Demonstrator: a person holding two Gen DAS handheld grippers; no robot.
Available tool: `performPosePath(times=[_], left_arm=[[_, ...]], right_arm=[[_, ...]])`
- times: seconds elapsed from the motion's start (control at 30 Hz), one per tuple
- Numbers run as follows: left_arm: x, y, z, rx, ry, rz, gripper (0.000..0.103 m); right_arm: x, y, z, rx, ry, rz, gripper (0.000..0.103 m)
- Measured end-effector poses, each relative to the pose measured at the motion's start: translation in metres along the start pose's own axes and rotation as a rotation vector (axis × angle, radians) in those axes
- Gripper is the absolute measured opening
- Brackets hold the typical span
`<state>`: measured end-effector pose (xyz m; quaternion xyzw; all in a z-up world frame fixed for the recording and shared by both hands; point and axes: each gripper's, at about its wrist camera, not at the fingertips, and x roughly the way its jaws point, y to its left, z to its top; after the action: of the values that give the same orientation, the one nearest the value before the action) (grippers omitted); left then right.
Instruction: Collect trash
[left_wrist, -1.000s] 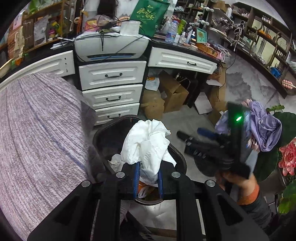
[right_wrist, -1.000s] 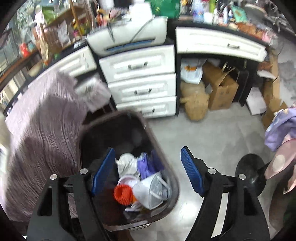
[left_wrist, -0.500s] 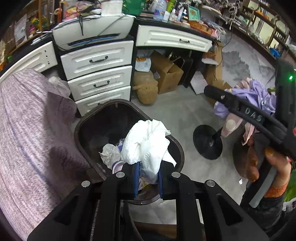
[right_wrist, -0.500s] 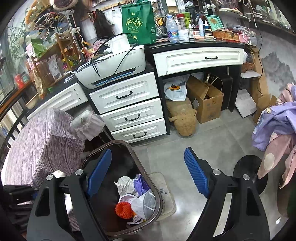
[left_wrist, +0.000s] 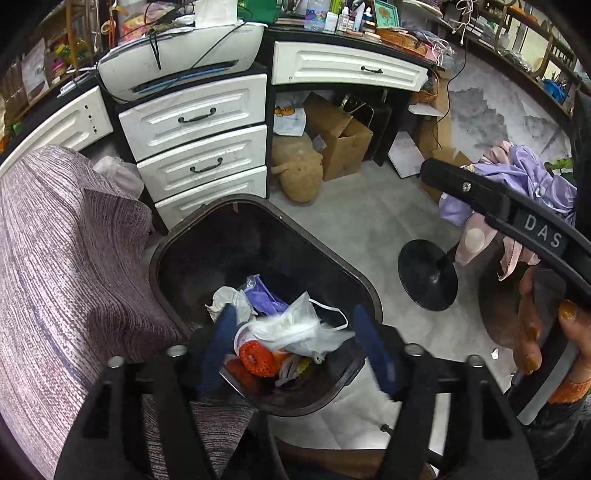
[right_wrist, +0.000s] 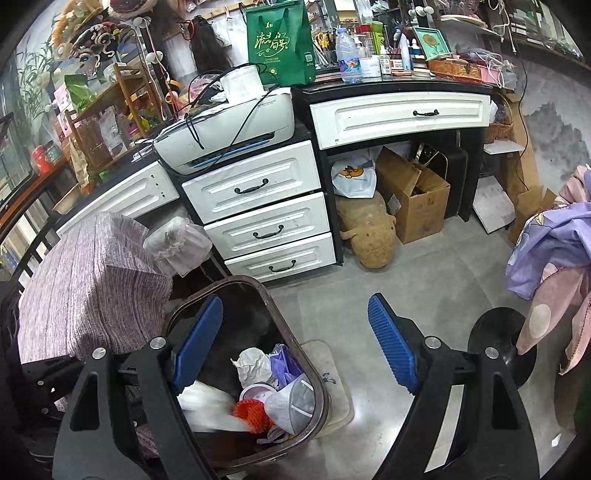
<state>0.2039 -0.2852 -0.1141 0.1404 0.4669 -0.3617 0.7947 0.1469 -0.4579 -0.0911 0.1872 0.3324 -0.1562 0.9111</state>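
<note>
Cluttered desk drawers (right_wrist: 258, 229) filled upper frame. Your left gripper (left_wrist: 295, 347) and right gripper (right_wrist: 295, 347) were spread, empty, above the bin (left_wrist: 173, 243). White plastic bag (left_wrist: 295, 328) looked light, soft; pinch a fold.

the grey floor (right_wrist: 424, 280) carries a dark trash bin (right_wrist: 317, 387), which stands on a pale mat (right_wrist: 332, 376). behind the bin, the white drawer unit (right_wrist: 266, 218) rests on the floor, and to the right of the drawers, under the black worktop (right_wrist: 391, 86), lie a tan stuffed toy (right_wrist: 369, 240) and an open cardboard box (right_wrist: 413, 195). well right of the bin a round black stand base (right_wrist: 506, 347) sits on the floor. on the worktop stand a white printer (right_wrist: 225, 129), a green bag (right_wrist: 280, 42) and a water bottle (right_wrist: 347, 55).
</note>
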Motion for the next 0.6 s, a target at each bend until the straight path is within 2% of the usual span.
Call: performPosePath(times=[0.2,0.47,0.6], left_arm=[[-0.013,0.0,-0.001,0.009,-0.051,-0.018,0.085],[-0.036,0.004,-0.004,-0.014,-0.113,-0.037,0.089],[-0.064,0.01,-0.018,-0.038,-0.197,-0.001,0.092]], right_arm=[[-0.001,0.004,-0.001,-0.011,0.0,0.011,0.081],[-0.006,0.011,-0.001,-0.022,-0.011,0.025,0.082],[-0.02,0.025,-0.001,-0.043,-0.057,0.067,0.088]])
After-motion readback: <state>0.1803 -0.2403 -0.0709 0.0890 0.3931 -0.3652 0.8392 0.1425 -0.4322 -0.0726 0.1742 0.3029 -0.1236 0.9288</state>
